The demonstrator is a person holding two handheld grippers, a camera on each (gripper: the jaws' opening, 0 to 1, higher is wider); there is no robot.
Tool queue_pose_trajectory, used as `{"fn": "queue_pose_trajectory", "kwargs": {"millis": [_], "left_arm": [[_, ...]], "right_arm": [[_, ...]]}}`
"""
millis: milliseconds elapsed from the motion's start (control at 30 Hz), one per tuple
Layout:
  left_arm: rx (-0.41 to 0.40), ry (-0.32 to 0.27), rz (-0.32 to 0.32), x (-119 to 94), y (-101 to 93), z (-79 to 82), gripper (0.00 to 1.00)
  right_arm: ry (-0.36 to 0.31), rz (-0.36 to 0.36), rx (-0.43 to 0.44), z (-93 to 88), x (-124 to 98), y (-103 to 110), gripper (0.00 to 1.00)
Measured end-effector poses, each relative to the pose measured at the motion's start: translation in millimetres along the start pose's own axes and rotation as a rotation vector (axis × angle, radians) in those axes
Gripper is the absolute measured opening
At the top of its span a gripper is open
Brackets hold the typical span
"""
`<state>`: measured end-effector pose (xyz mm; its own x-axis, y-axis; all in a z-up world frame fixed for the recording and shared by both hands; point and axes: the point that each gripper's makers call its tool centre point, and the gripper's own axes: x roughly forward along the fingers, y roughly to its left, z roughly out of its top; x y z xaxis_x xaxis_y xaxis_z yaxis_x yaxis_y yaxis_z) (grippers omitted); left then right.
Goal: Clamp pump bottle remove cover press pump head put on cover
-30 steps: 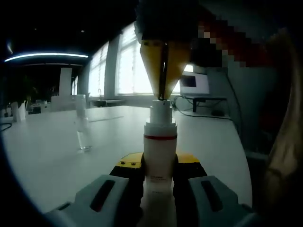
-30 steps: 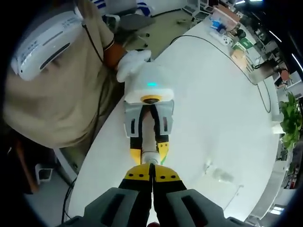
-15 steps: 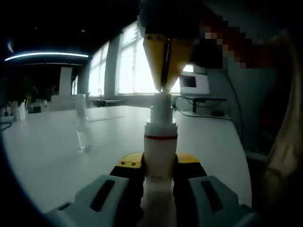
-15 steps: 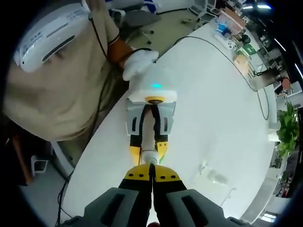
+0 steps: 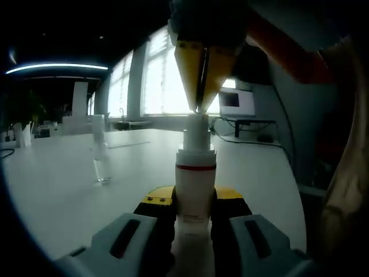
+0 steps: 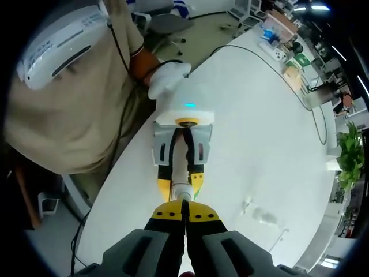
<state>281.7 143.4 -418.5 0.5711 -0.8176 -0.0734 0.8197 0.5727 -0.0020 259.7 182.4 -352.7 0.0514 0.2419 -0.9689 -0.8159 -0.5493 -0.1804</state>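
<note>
In the left gripper view the left gripper [image 5: 195, 214] pinches the pump bottle [image 5: 195, 190] between its yellow-tipped jaws, the white body upright straight ahead of the camera; the bottle's foot is cut off below the jaws, so whether it rests on the table [image 5: 69, 190] cannot be told. A red band rings the shoulder, and above it the narrower pump head [image 5: 196, 131] rises. The right gripper [image 5: 201, 108] comes down from the top of this view with its two yellow jaws pressed together into a point that sits right at the top of the pump head; whether it touches is hard to make out against the bright windows [image 5: 158, 81] behind. Off to the left of the bottle, well apart, the clear cover [image 5: 100, 149] stands upright on the table. The room behind is dark and its details blurred. In the right gripper view the right gripper [image 6: 184, 214] looks down along its own closed jaws, which hide most of the bottle; only a white sliver of the pump bottle [image 6: 182, 186] shows just beyond the tips, held in the left gripper [image 6: 180, 183]. The clear cover [image 6: 262, 214] is a faint smear on the table [image 6: 253, 127] to the right. A person's gloved hand [image 6: 167, 78] holds the left gripper from behind
</note>
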Motion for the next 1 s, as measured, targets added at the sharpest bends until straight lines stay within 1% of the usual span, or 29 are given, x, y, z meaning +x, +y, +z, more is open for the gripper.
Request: {"fn": "queue_pose_trajectory", "kwargs": {"millis": [300, 533, 767, 1000], "left_arm": [[0.001, -0.001, -0.001, 0.0, 0.0, -0.1, 0.14], [0.002, -0.001, -0.001, 0.6, 0.3, -0.2, 0.14], [0.003, -0.001, -0.001, 0.9, -0.4, -0.2, 0.14], [0.004, -0.001, -0.001, 0.5, -0.6, 0.0, 0.14]], "right_arm": [[0.006, -0.003, -0.004, -0.2, 0.1, -0.1, 0.0], [0.012, -0.005, 0.009, -0.2, 1.5, 0.4, 0.0], [-0.001, -0.001, 0.056, -1.7, 5.2, 0.5, 0.0], [0.017, -0.002, 0.034, -1.0, 6.6, 0.7, 0.0]]}}
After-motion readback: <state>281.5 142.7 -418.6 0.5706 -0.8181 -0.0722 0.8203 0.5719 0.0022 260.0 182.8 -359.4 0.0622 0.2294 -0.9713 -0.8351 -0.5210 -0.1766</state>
